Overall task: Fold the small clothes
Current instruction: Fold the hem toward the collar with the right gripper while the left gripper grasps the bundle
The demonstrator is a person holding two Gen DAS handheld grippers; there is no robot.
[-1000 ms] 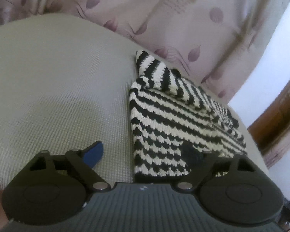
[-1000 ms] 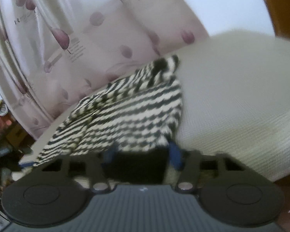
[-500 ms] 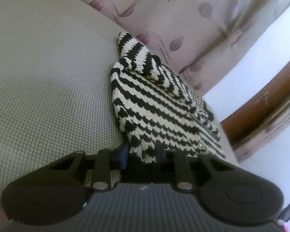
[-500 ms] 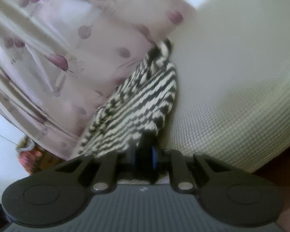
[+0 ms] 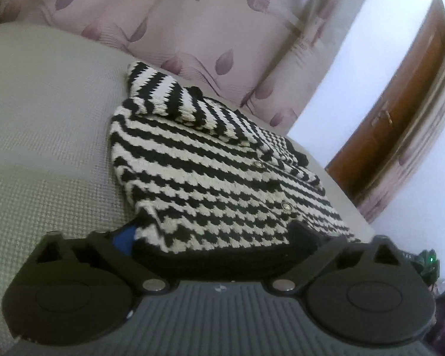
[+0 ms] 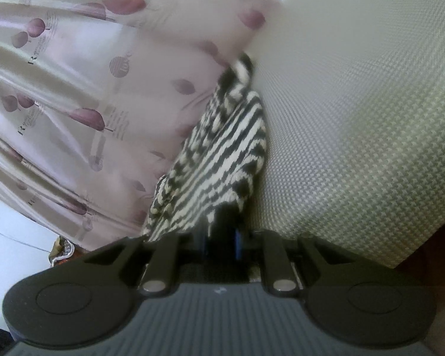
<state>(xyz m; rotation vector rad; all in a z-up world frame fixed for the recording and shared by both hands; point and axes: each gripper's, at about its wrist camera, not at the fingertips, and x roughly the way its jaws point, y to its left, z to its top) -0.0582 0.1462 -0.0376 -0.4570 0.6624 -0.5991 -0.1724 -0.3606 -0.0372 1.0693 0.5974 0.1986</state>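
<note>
Mid-fold on the sweater (image 5: 210, 178). Lies on the mat (image 5: 44, 118), close to the curtain (image 5: 222, 29), with a door (image 5: 400, 103) off to the side. Mostly flat in the left view. One striped sleeve (image 5: 169, 98) already laid over the far end, so probably past the first folds.

Left gripper (image 5: 212, 233): jaws opening wide. Black hem of the sweater right between them, but not squeezed. Let go, by the look of it.

Right gripper (image 6: 222, 231): clenched tight on a near edge of the sweater (image 6: 222, 154). Cloth bunched up and hanging a bit crooked from the pinch there. Blurry in that view, so hard to tell which corner.

Which way it points: hem end near the left gripper, sleeve end far away by the curtain. Long way runs from the gripper out toward the curtain. Stripes go across that, side to side. A row of small buttons on the right part, also running near to far.

Next move, as a guess: grab the hem again with the left gripper, level with the right one. Then lift both near corners together and carry them over toward the far end, to fold the sweater in half across its long way. Needs both sides to go up evenly, or the knit will sag and twist. Thick, floppy cloth, so a good firm pinch.
</note>
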